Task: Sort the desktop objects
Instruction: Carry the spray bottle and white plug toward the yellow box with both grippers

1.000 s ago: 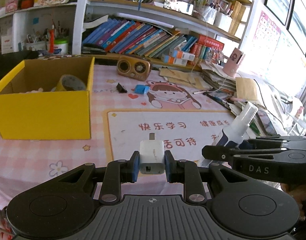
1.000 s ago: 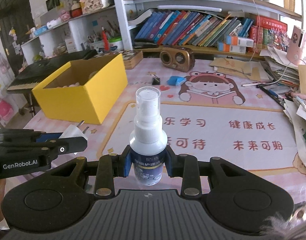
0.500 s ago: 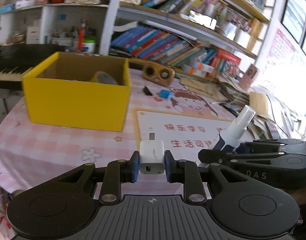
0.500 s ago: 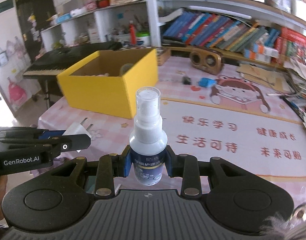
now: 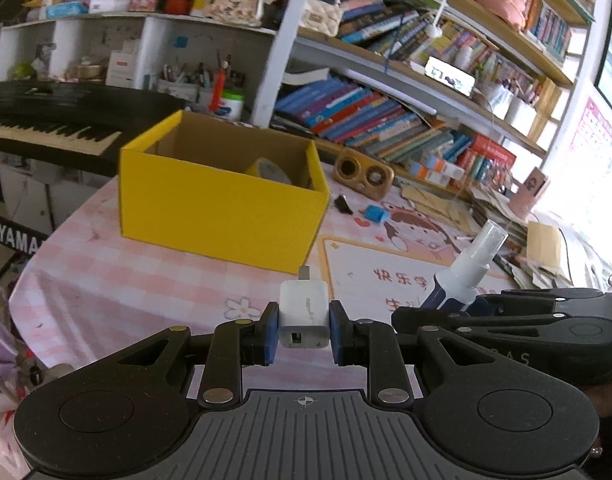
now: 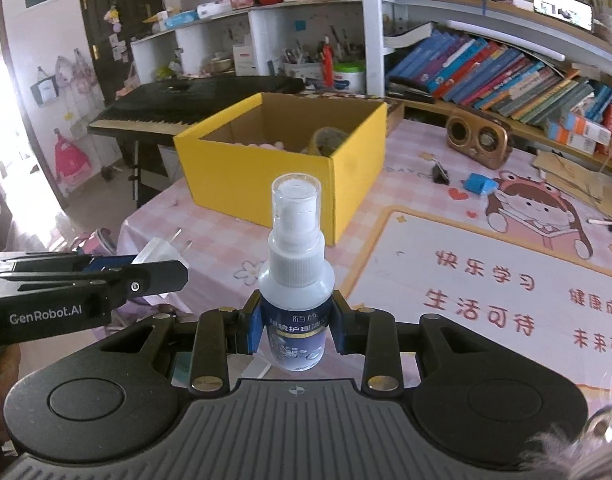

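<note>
My left gripper (image 5: 304,332) is shut on a white plug adapter (image 5: 304,312), held above the pink checked tablecloth. The same adapter (image 6: 158,249) shows at the left of the right wrist view with its prongs up. My right gripper (image 6: 297,322) is shut on a small white spray bottle (image 6: 295,276) with a dark blue label, standing upright. That bottle (image 5: 464,272) appears tilted at the right of the left wrist view. Ahead of both stands an open yellow box (image 5: 221,204) (image 6: 281,176) with a tape roll (image 6: 329,141) inside.
A brown wooden speaker (image 5: 364,171), a black binder clip (image 5: 343,204) and a blue sharpener (image 5: 376,213) lie beyond the box. A cartoon desk mat (image 6: 506,280) covers the right. A black keyboard (image 5: 45,128) stands off the table's left edge. Shelves of books (image 5: 386,120) line the back.
Both grippers swung left together with their loads. The yellow box slid from the left side of each view toward the middle, and the keyboard and table's left edge came into sight.
</note>
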Tool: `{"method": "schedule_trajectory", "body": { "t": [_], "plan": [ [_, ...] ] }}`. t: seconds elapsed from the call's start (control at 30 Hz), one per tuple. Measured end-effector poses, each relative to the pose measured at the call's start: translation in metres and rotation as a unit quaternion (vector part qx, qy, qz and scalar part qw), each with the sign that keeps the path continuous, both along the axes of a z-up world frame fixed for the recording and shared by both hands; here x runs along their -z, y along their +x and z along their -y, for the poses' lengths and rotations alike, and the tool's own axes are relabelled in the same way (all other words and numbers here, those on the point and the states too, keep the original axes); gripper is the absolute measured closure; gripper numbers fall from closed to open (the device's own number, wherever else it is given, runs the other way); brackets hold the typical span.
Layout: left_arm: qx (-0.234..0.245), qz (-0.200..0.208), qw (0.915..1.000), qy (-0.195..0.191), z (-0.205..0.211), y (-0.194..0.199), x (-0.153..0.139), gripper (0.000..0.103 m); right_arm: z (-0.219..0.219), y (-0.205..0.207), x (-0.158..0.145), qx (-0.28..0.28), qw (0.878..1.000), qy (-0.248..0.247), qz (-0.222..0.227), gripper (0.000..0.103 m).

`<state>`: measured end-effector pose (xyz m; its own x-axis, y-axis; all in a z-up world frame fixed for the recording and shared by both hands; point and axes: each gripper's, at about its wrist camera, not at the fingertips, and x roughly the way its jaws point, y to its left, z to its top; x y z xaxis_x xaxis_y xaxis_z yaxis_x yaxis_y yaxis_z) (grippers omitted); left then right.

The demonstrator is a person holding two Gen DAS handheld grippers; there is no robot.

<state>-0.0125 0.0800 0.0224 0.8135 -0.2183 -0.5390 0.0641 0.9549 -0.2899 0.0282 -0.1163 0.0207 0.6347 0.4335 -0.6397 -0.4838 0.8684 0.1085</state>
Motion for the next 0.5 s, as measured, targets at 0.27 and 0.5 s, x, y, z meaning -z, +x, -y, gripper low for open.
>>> {"method": "schedule_trajectory", "body": {
  "t": [0.27,0.5],
  "plan": [
    [-0.033,0.002,0.9994,-0.012,-0.02,-0.002,-0.003,0.079,-0.016,0.004,-0.004,-0.02,1.0,0.001,0.001,0.073],
    [-0.047,0.011,0.9988,-0.012,-0.024,0.004,-0.006,0.079,-0.021,0.013,-0.006,-0.03,1.0,0.005,0.002,0.073]
  ]
}}
